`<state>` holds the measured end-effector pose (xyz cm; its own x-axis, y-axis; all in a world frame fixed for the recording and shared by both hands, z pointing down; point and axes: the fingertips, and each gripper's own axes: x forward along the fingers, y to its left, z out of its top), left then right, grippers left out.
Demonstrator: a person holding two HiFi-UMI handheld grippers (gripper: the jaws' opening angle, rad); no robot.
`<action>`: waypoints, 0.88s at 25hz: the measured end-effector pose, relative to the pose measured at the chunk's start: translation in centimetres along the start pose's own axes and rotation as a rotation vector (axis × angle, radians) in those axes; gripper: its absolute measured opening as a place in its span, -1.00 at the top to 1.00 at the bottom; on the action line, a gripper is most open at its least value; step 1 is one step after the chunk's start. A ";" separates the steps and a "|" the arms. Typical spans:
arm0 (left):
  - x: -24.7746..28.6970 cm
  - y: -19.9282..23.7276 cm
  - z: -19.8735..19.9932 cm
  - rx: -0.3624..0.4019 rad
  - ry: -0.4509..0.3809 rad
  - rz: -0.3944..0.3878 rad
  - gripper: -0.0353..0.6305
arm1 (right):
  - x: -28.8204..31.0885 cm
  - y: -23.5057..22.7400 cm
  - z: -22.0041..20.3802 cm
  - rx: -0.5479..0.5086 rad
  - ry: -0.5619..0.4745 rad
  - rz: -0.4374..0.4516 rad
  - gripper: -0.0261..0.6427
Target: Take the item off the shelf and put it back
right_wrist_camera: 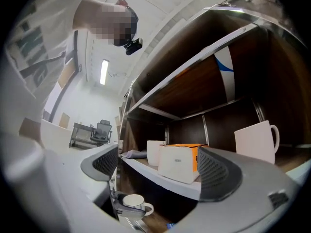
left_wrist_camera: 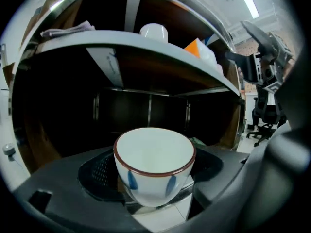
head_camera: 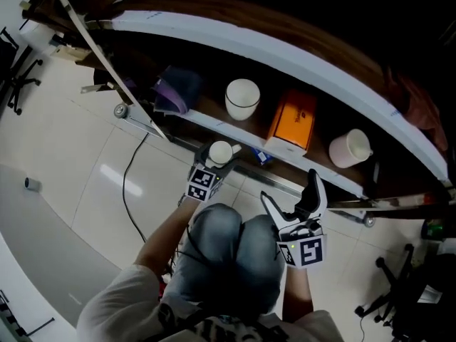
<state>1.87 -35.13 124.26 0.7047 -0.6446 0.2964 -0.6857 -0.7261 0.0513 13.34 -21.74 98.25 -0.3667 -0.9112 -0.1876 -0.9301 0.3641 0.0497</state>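
White cup (left_wrist_camera: 154,164) sat upright, clamped in your left gripper (head_camera: 211,168), low before the dark bay under the shelf (left_wrist_camera: 160,45), likely ready to slide in; your right gripper (right_wrist_camera: 160,173) gaped empty, held aside.

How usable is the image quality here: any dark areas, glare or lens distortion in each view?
Head view: dim, the shelf recess almost black, the floor tiles brighter. Left gripper view: strong fisheye and dark corners; the cup is sharp, the bay behind it black. Right gripper view: shelf edges bow, the ceiling light is blown out.
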 end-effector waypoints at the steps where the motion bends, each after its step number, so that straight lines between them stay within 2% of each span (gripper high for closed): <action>1: 1.1 0.3 0.1 -0.003 0.008 -0.006 -0.27 | -0.3 -0.2 -0.1 0.000 0.006 -0.006 -0.63; 4: 4.8 1.3 0.0 -0.001 0.025 -0.010 -0.27 | -0.8 -0.8 -0.6 -0.008 0.029 -0.021 -0.63; 7: 7.7 3.0 -0.2 -0.030 0.035 0.029 -0.27 | -0.7 -1.4 -1.1 -0.012 0.043 -0.042 -0.63; 13: 9.0 4.4 -2.8 -0.049 0.082 0.075 -0.28 | -1.0 -2.1 -1.3 -0.026 0.067 -0.122 -0.63; 17: 9.1 4.6 -3.2 -0.053 0.088 0.074 -0.29 | -1.2 -2.5 -1.5 -0.018 0.078 -0.155 -0.63; 18: 9.2 4.5 -3.2 -0.074 0.100 0.069 -0.32 | -1.3 -2.6 -1.4 -0.016 0.079 -0.159 -0.63; 20: 8.8 4.2 -3.6 -0.115 0.120 0.064 -0.65 | -1.5 -2.5 -1.4 -0.010 0.080 -0.165 -0.63; 22: 8.1 3.9 -3.5 -0.111 0.121 0.064 -0.67 | -1.3 -2.6 -1.3 -0.005 0.074 -0.166 -0.63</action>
<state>4.24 -42.36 130.24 0.6365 -0.6500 0.4151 -0.7490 -0.6494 0.1316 16.19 -21.69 99.63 -0.2082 -0.9706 -0.1208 -0.9781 0.2062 0.0289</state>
